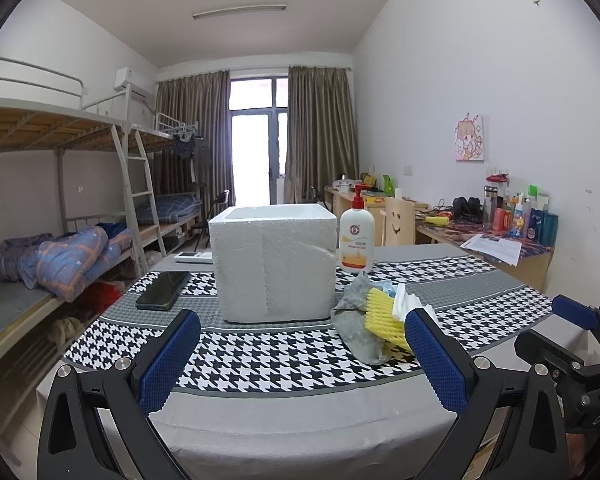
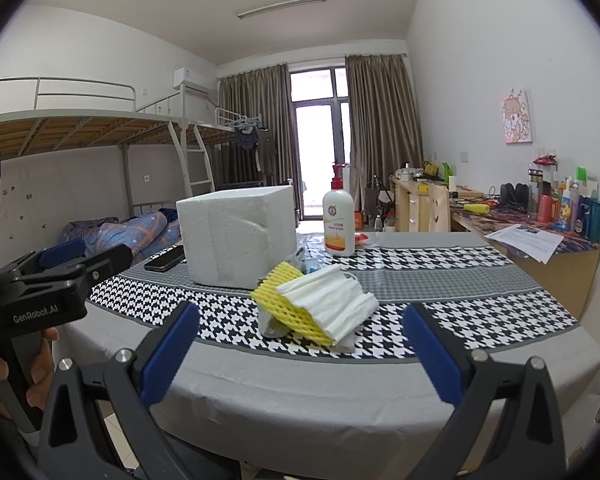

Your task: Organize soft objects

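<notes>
Pile of soft objects (image 2: 316, 304) on table, ahead of open right claw (image 2: 300, 344)

Both grippers (image 1: 302, 354) (image 2: 300, 350) — wide open, empty

My room: white walls (image 1: 480, 80), white ceiling with tube light (image 1: 239, 11). Metal bunk beds (image 1: 60, 128) along left wall, ladder (image 1: 138, 196), blue quilt (image 1: 56, 258) on lower bunk. Air conditioner (image 1: 134, 80) high on left. Far end: glass door (image 1: 256, 152), daylight in, brown curtains (image 1: 320, 132) either side. Wooden desks (image 1: 500, 240) along right wall, cluttered. Cartoon picture (image 1: 469, 138) above.
</notes>
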### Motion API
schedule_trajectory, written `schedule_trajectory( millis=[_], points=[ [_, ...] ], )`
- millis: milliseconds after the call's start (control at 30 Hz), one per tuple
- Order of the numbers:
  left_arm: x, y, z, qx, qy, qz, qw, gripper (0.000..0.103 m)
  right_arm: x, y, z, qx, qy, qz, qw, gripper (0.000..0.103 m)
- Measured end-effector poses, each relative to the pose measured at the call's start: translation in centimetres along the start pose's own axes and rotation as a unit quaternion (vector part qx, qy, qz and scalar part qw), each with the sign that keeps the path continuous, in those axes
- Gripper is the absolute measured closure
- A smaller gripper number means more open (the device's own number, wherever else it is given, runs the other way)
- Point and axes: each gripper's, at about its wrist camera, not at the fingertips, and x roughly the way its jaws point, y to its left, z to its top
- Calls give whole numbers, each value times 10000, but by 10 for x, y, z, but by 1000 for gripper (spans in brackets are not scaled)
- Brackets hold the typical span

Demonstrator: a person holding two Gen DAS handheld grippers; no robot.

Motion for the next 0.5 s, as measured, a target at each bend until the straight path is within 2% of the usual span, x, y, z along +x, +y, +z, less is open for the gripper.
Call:
schedule_trajectory(
  millis=[500],
  points=[
    [4,2,1,-52,18,110,9999,1,1,1,0,-8,11,-22,10000,0]
  ],
)
